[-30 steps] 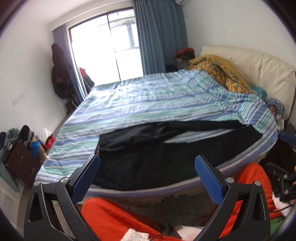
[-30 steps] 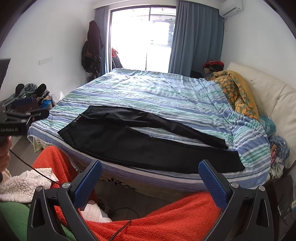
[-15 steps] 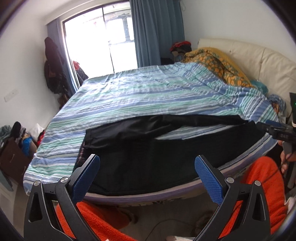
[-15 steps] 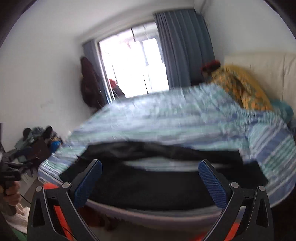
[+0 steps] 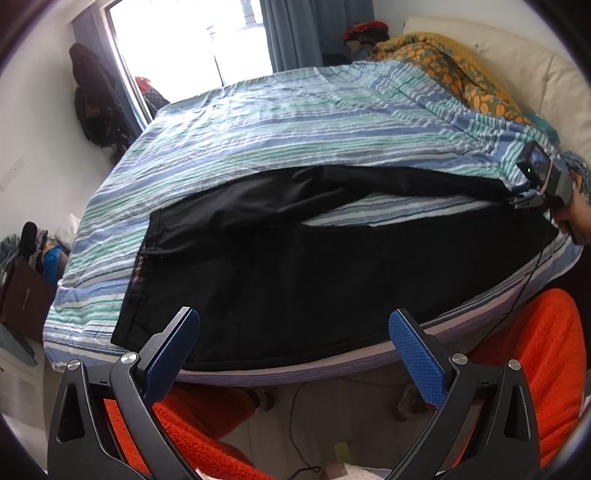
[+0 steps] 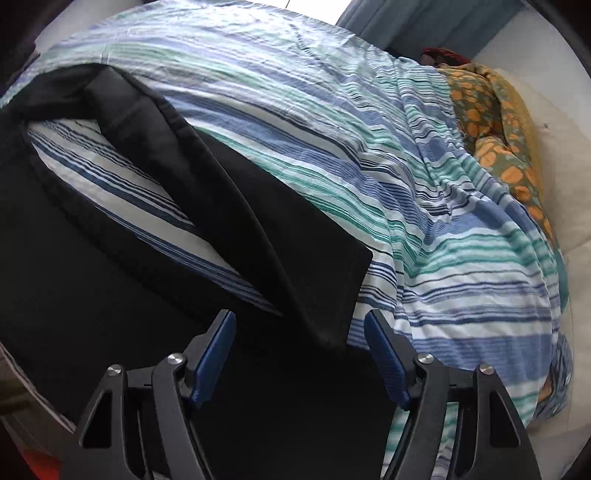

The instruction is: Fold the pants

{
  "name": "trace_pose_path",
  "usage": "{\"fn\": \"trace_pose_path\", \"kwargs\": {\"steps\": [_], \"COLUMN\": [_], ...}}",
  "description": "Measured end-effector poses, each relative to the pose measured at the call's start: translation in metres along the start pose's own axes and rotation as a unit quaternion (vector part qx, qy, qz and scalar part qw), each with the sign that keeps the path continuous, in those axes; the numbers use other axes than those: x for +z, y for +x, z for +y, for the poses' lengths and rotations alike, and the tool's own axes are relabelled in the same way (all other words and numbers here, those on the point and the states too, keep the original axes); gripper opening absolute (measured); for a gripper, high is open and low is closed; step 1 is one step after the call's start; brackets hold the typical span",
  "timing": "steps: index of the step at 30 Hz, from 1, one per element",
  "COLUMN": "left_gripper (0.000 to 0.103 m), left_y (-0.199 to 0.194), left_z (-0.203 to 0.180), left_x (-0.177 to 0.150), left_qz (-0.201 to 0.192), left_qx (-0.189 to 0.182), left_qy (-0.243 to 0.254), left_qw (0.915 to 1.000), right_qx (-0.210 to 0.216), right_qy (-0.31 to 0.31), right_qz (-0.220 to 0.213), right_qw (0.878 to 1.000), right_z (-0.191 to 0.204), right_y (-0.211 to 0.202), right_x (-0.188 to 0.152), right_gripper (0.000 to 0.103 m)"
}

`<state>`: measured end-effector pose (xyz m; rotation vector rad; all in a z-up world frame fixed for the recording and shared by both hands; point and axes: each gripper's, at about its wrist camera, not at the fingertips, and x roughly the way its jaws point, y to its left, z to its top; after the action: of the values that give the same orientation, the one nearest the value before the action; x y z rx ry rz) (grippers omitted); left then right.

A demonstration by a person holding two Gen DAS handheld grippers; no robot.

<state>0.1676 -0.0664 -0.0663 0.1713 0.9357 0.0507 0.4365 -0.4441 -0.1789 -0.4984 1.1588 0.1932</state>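
Black pants (image 5: 295, 266) lie spread on the striped bedspread (image 5: 295, 122), legs splayed: soft, limp cloth, I reckon, best pinched at a hem. My right gripper (image 6: 299, 350) is half spread just short of the far leg's cuff (image 6: 332, 280), touching nothing. Left gripper (image 5: 293, 354) gapes wide, empty, waistband ahead.

My bed (image 5: 280, 122) carries a blue-green striped sheet. Bright window (image 5: 192, 40) behind it, blue curtain (image 5: 295, 33) alongside. Cream headboard (image 5: 517, 66) at right; white wall (image 5: 40, 122) at left.
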Motion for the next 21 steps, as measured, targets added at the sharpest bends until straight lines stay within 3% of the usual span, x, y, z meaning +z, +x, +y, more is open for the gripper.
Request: {"fn": "trace_pose_path", "kwargs": {"steps": [1,3,5,7,8,9,10,11,13,15,18,19,21], "left_gripper": [0.102,0.102,0.102,0.102,0.102,0.102,0.102,0.102,0.102,0.102,0.102,0.102,0.102], "left_y": [0.004,0.007,0.01,0.011,0.011,0.01,0.008,0.006,0.005,0.013,0.032,0.036,0.039], "left_z": [-0.004,-0.008,-0.01,-0.011,-0.011,-0.011,-0.01,-0.009,-0.006,-0.001,0.002,0.002,0.001], "left_x": [0.0,-0.001,0.001,0.005,0.007,0.009,0.01,0.011,0.007,0.002,-0.002,-0.003,-0.005], "left_qz": [0.009,0.016,0.022,0.026,0.026,0.026,0.023,0.018,0.012,0.025,0.061,0.068,0.071], "left_qx": [0.004,0.009,0.012,0.009,0.007,0.007,0.009,0.01,0.013,0.012,-0.001,-0.004,-0.005], "left_qy": [0.006,0.014,0.018,0.017,0.016,0.015,0.015,0.013,0.008,-0.002,-0.015,-0.016,-0.012], "left_qw": [0.9999,0.9997,0.9995,0.9995,0.9995,0.9995,0.9996,0.9997,0.9998,0.9996,0.998,0.9976,0.9974], "right_qx": [0.012,0.029,0.038,0.011,-0.003,-0.021,-0.05,-0.075,-0.076,-0.043,0.057,0.097,0.174], "right_qy": [-0.009,-0.005,0.033,0.084,0.119,0.159,0.195,0.221,0.268,0.316,0.382,0.408,0.469], "right_qz": [0.016,0.009,-0.022,-0.053,-0.06,-0.058,-0.047,-0.045,-0.051,-0.054,-0.051,-0.051,-0.065], "right_qw": [1.0,1.0,0.998,0.995,0.991,0.985,0.978,0.971,0.959,0.946,0.921,0.906,0.864], "right_z": [-0.002,-0.015,-0.056,-0.109,-0.137,-0.162,-0.183,-0.197,-0.211,-0.211,-0.201,-0.194,-0.181], "right_y": [0.003,-0.016,-0.043,-0.06,-0.061,-0.058,-0.053,-0.05,-0.04,-0.022,0.012,0.027,0.056], "right_x": [0.005,0.024,0.056,0.094,0.111,0.124,0.13,0.13,0.118,0.094,0.064,0.058,0.045], "right_gripper": [0.003,0.004,0.004,0.004,0.015,0.045,0.059,0.067,0.067,0.066,0.057,0.054,0.049]}}
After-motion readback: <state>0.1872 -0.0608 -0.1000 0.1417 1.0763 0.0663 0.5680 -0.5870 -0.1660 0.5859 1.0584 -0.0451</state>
